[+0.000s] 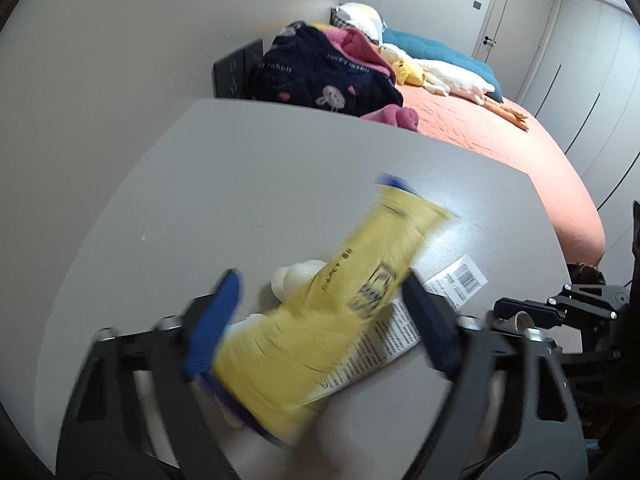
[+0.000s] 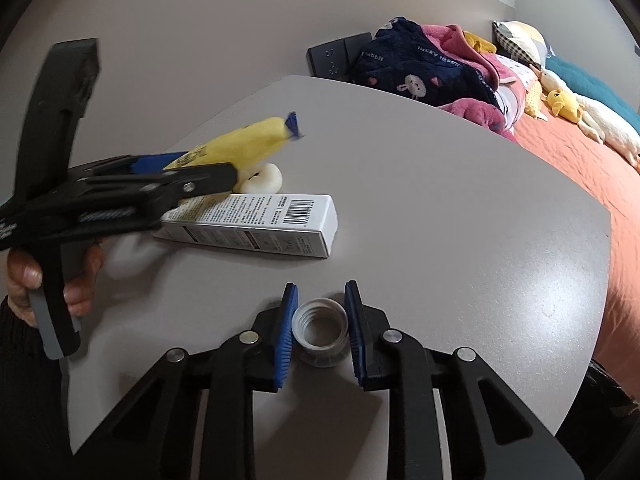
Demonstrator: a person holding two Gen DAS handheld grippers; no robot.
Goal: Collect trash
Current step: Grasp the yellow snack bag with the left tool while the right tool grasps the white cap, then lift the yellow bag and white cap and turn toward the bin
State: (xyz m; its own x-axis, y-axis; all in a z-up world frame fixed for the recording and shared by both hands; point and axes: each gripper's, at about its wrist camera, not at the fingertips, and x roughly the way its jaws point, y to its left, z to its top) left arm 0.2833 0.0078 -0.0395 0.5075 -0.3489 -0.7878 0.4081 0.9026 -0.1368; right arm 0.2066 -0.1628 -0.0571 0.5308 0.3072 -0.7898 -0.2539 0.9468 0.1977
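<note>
A yellow snack packet (image 1: 360, 264) with a blue end lies tilted over a long white barcode box (image 2: 256, 220) and a white crumpled lump (image 2: 264, 178) on the grey table (image 2: 440, 220). My left gripper (image 1: 320, 280) has its blue pads against both sides of the packet; this view is blurred. In the right wrist view the left gripper (image 2: 208, 168) comes in from the left, with the packet sticking out beyond its fingers. My right gripper (image 2: 321, 287) is shut on a small clear bottle (image 2: 320, 324), whose threaded open mouth faces up, near the table's front edge.
Beyond the table's far edge lies a bed with an orange cover (image 2: 580, 168), a pile of dark and pink clothes (image 2: 420, 68) and plush toys (image 2: 568, 108). Wall sockets (image 2: 340, 58) sit behind the table. A person's hand (image 2: 24, 280) holds the left gripper's handle.
</note>
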